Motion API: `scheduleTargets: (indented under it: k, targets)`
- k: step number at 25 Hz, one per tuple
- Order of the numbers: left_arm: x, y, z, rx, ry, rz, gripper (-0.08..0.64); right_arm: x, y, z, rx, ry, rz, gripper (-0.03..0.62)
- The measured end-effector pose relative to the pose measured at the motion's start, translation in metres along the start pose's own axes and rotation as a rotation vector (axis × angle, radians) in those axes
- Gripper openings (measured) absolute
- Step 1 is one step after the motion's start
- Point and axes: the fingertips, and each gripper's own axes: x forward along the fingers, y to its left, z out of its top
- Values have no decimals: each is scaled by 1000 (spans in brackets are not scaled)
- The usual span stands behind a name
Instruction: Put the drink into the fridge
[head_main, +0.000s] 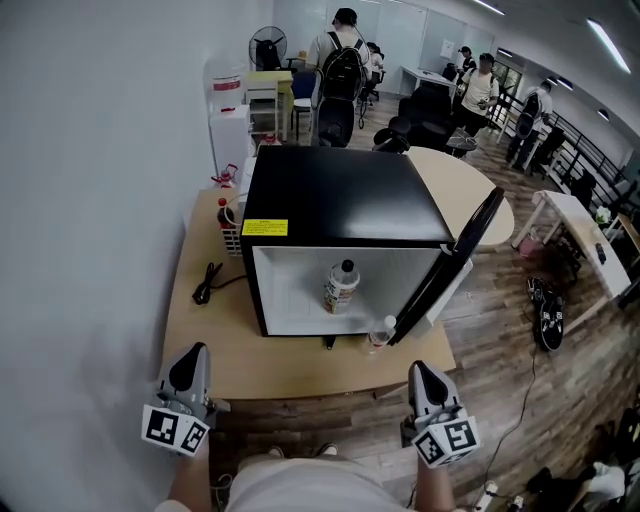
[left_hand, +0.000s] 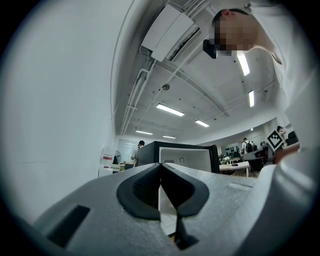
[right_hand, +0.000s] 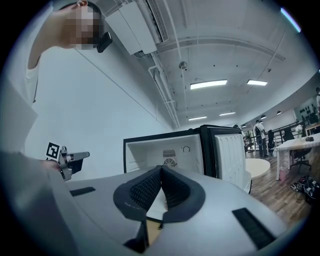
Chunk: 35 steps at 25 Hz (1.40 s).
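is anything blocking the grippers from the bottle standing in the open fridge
Nothing visible. The black mini fridge's door hangs open at right, and the clear labelled bottle stands in its white compartment with only wooden tabletop in front.

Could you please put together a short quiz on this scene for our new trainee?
1. True or false: the door of the fridge is shut.
2. Where does the bottle with the white cap stand? A: on top of the fridge. B: inside the fridge. C: on the floor.
3. What do the left gripper and the right gripper hold?

Key
1. False: the door stands open, swung to the right in the head view.
2. B.
3. Nothing: on both grippers the jaws are together with nothing between them, and both are short of the fridge.
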Motion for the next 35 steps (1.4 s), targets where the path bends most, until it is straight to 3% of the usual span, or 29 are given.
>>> scheduleTargets:
  k: [16, 35]
  targets:
    - [3, -1, -5, -58, -3, -15, 15, 29, 21, 6, -7, -10, 60, 2]
    - [39, -23, 16, -42, -47, -74, 15, 38, 7, 19, -9, -44, 72, 2]
